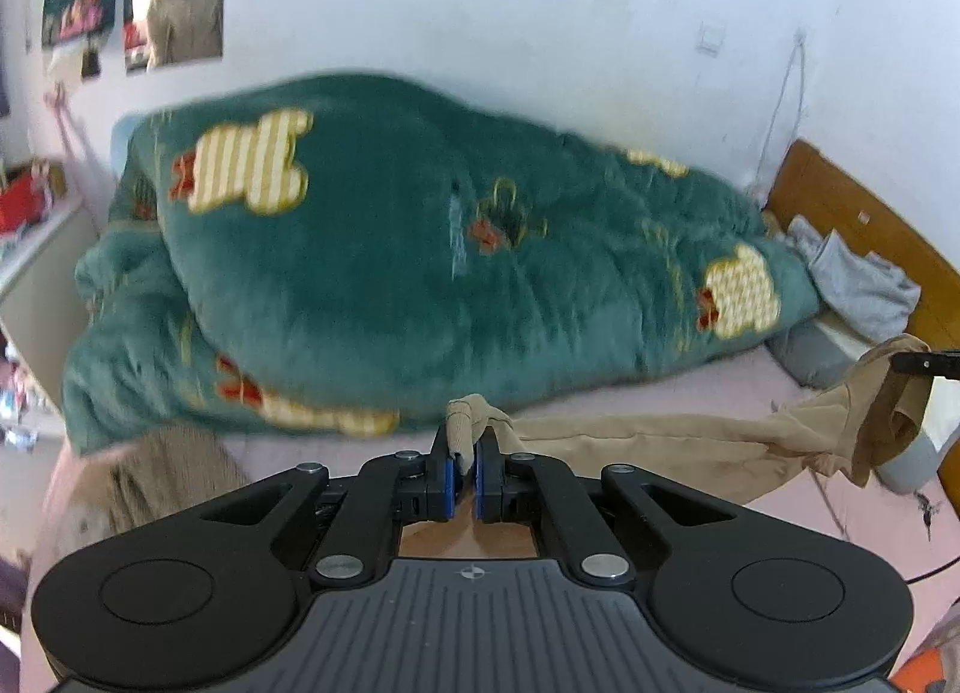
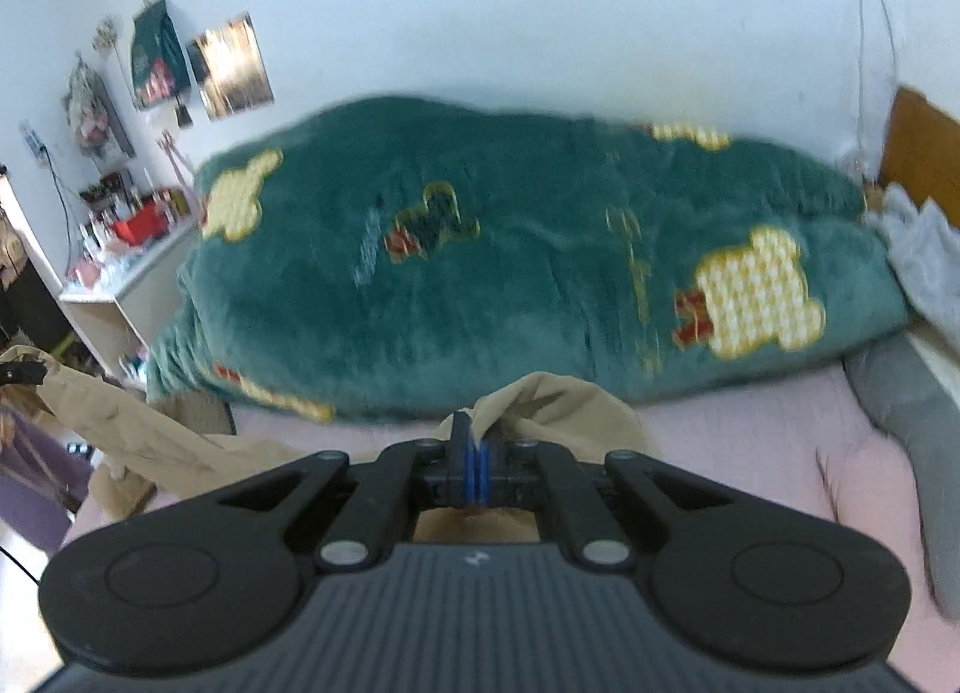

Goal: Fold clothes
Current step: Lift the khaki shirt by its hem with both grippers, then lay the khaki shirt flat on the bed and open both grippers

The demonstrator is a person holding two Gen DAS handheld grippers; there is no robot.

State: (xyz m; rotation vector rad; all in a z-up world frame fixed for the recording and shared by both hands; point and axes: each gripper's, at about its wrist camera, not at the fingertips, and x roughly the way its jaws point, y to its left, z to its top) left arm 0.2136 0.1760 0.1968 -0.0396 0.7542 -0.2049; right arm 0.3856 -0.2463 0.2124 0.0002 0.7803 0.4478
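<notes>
A thin tan garment, like sheer tights, hangs stretched above the pink bed sheet. My left gripper is shut on one end of it, a small fold poking up between the blue pads. The cloth runs to the right, where the tip of my right gripper holds the other end. In the right wrist view my right gripper is shut on the tan garment, which bunches just past the fingers and trails left to the left gripper's tip.
A big teal fleece blanket with yellow bear patches lies heaped across the bed behind the garment. Grey clothes sit by the wooden headboard at right. A knitted beige item lies at left. A white cluttered shelf stands left of the bed.
</notes>
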